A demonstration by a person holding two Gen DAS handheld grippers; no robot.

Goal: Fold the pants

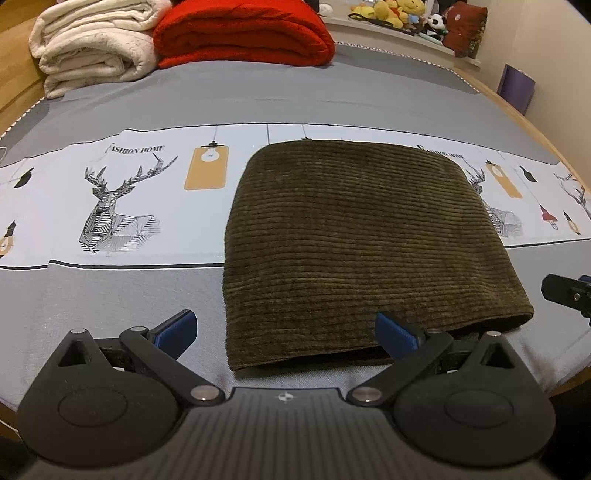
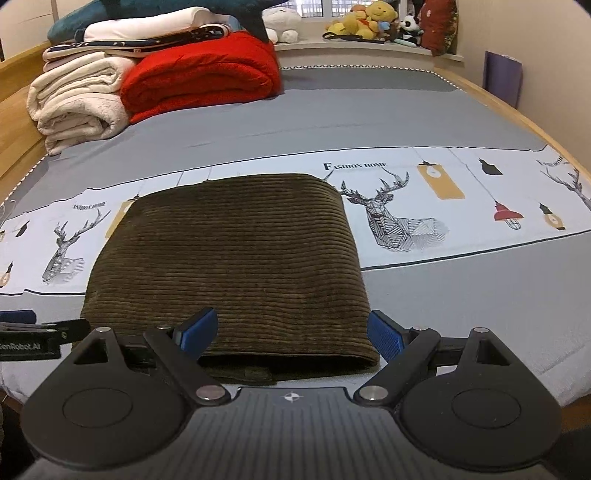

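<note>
The dark olive corduroy pants (image 1: 362, 236) lie folded into a compact rectangle on the bed; they also show in the right wrist view (image 2: 229, 266). My left gripper (image 1: 284, 332) is open and empty at the near edge of the pants, toward their left corner. My right gripper (image 2: 291, 332) is open and empty at the near edge, toward the right corner. The right gripper's tip shows at the left wrist view's right edge (image 1: 569, 291). The left gripper shows at the right wrist view's left edge (image 2: 29, 336).
The bed has a grey sheet with a white deer-print band (image 1: 110, 199). A folded cream blanket (image 1: 92, 44) and red blanket (image 1: 243, 33) lie at the far side. Stuffed toys (image 2: 369, 22) sit on a sill. A wooden bed frame (image 2: 517, 110) runs along the right.
</note>
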